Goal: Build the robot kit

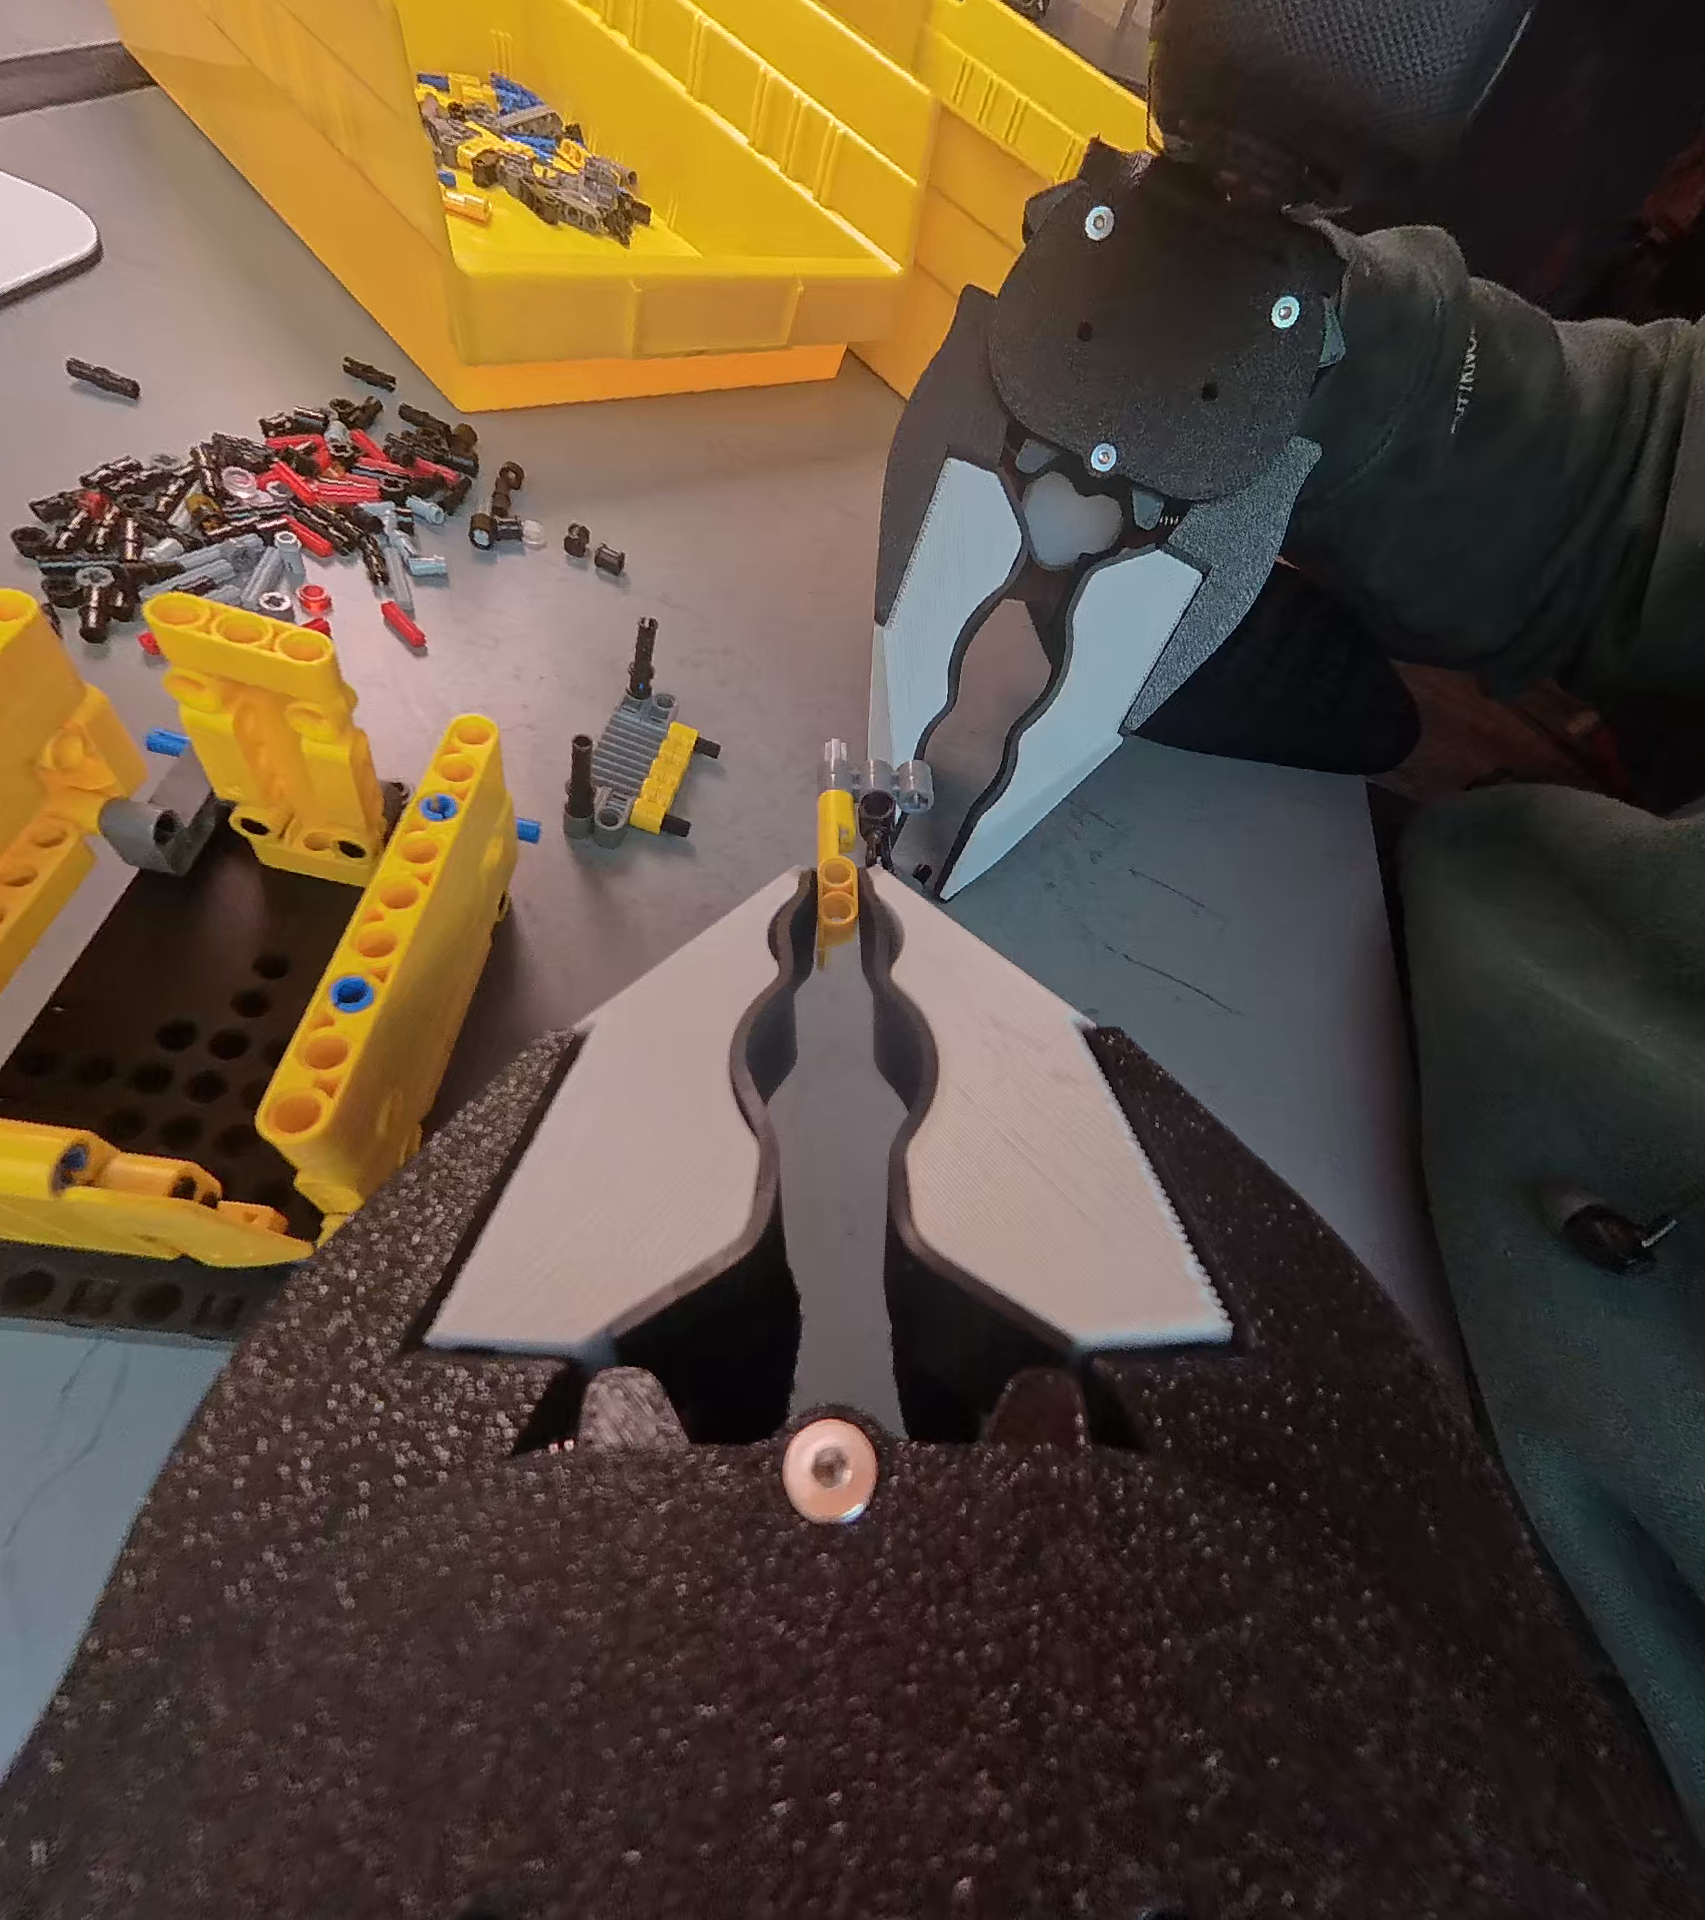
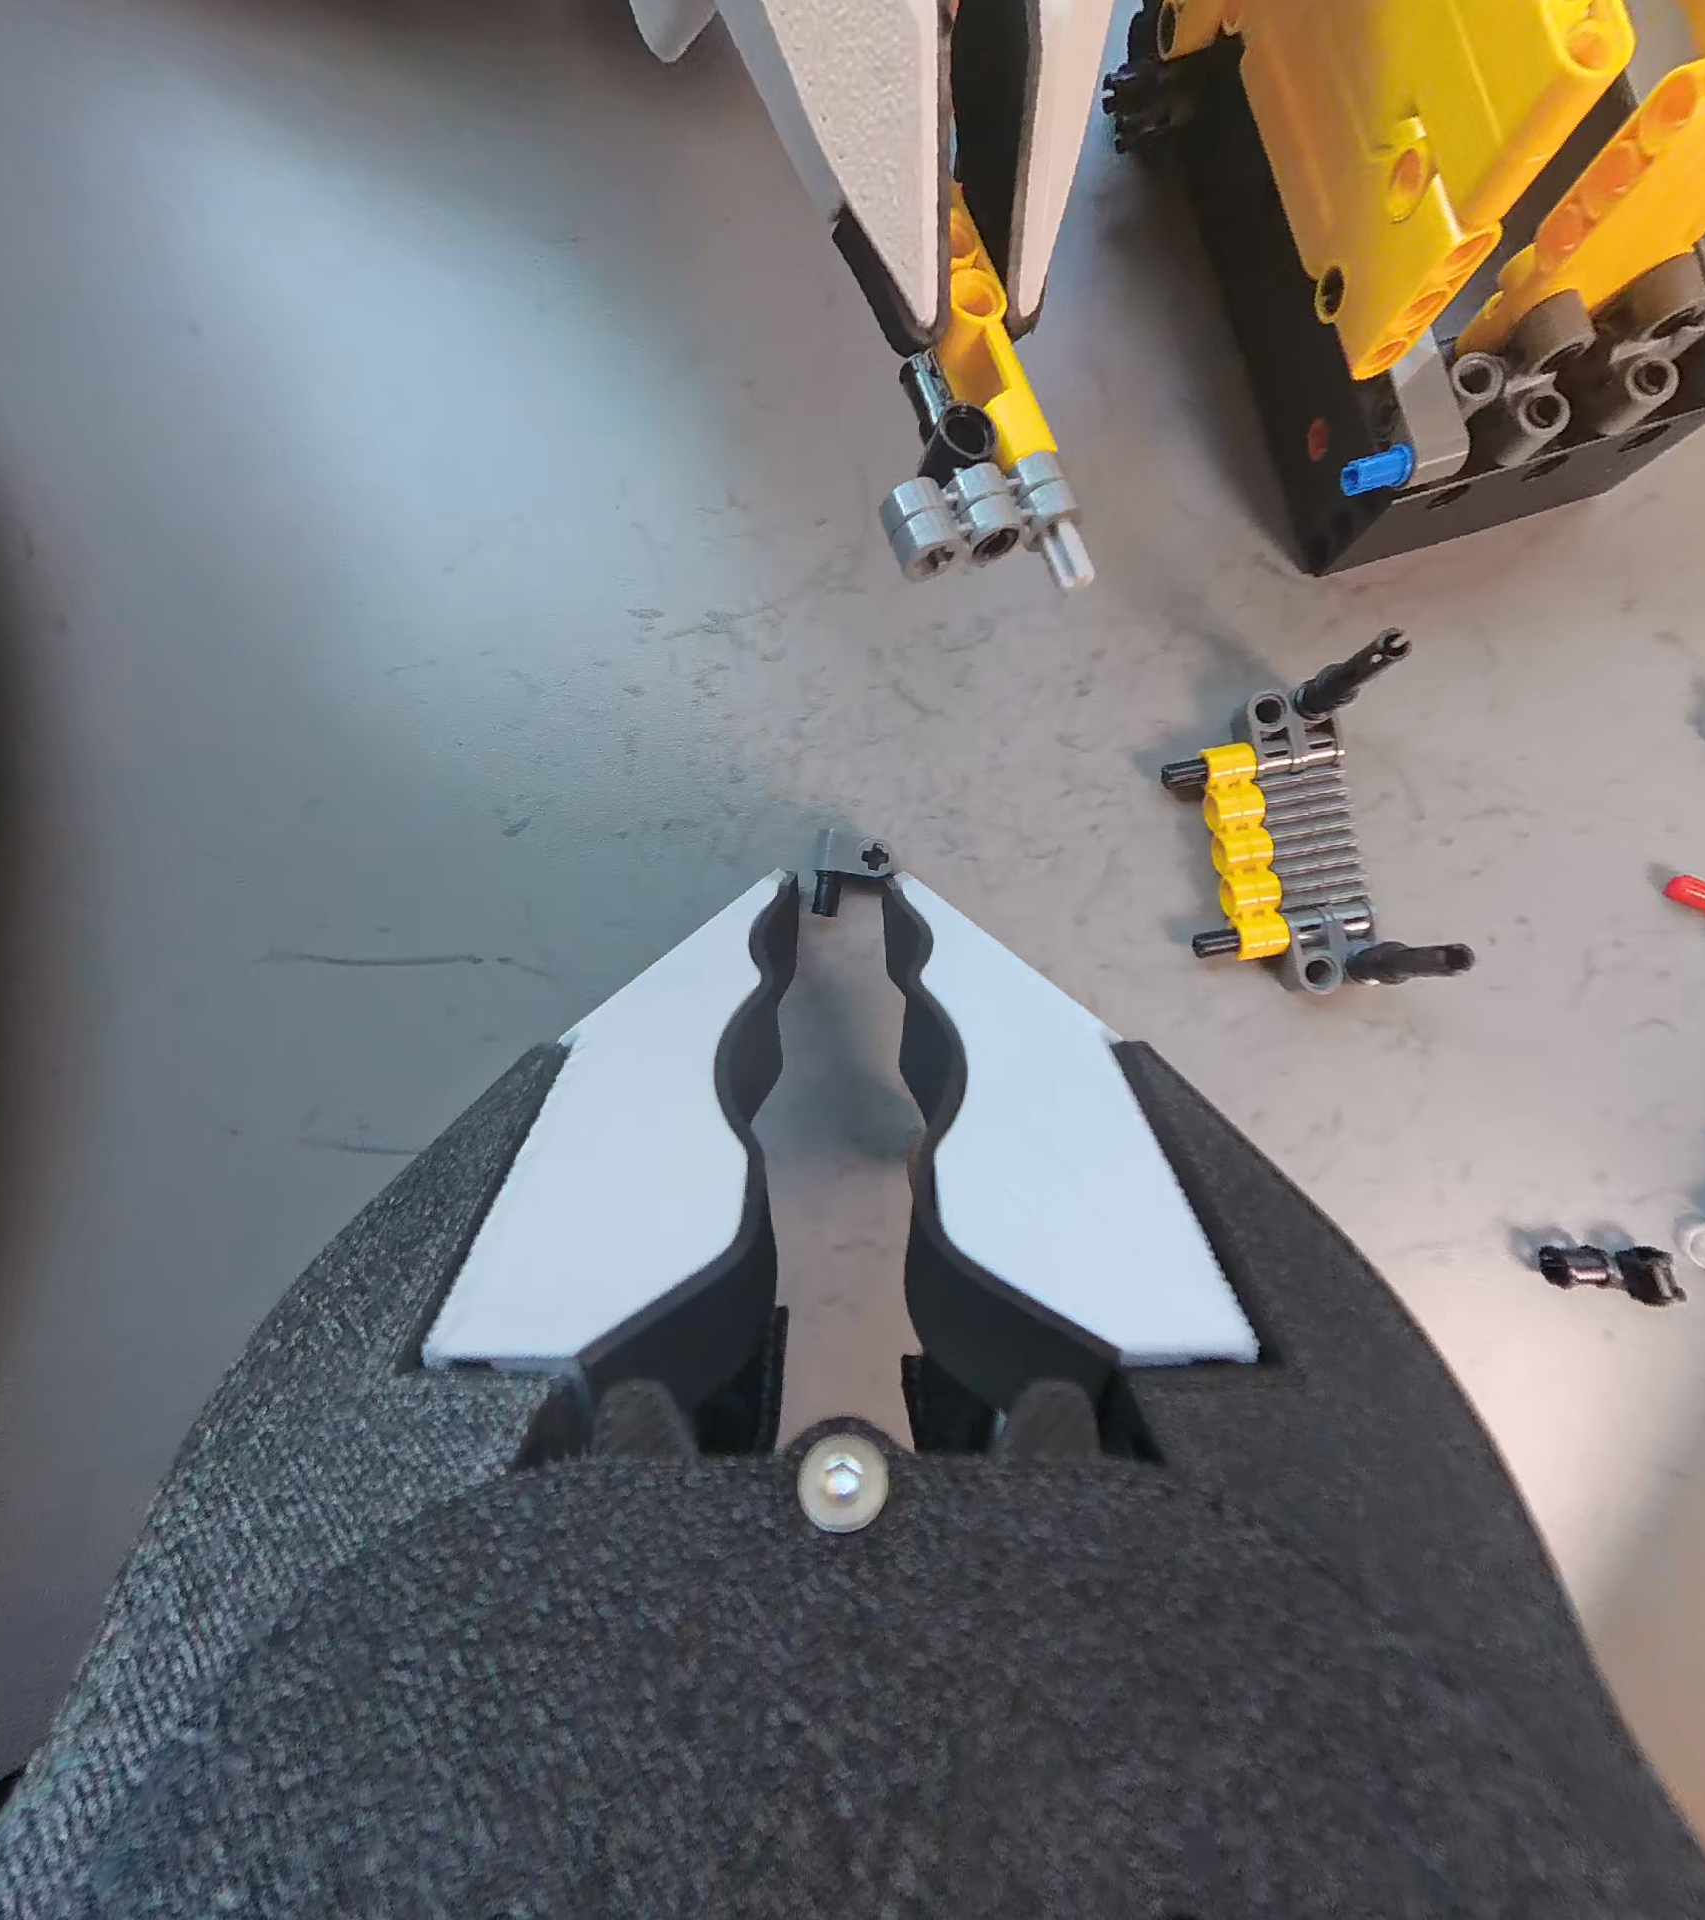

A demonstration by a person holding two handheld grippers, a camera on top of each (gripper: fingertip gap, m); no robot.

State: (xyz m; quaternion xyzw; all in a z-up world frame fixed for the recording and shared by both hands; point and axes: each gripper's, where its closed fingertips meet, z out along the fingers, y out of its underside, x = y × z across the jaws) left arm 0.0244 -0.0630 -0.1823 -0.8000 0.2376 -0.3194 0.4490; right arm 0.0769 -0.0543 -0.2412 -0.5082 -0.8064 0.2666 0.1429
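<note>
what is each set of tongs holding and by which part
Left tongs: small yellow beam assembly, pinched at the beam's free yellow end. Right tongs: tiny grey connector with black pin, caught at the very tips.

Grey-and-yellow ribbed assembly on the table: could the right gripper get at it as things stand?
Probably not yet: the ribbed assembly lies unobstructed on the table, but the right gripper already pinches a small grey connector.

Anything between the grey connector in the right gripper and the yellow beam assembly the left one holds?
Nothing visible. In the right wrist view only bare grey table lies between the grey connector at the right gripper and the yellow beam assembly in the left gripper.
</note>
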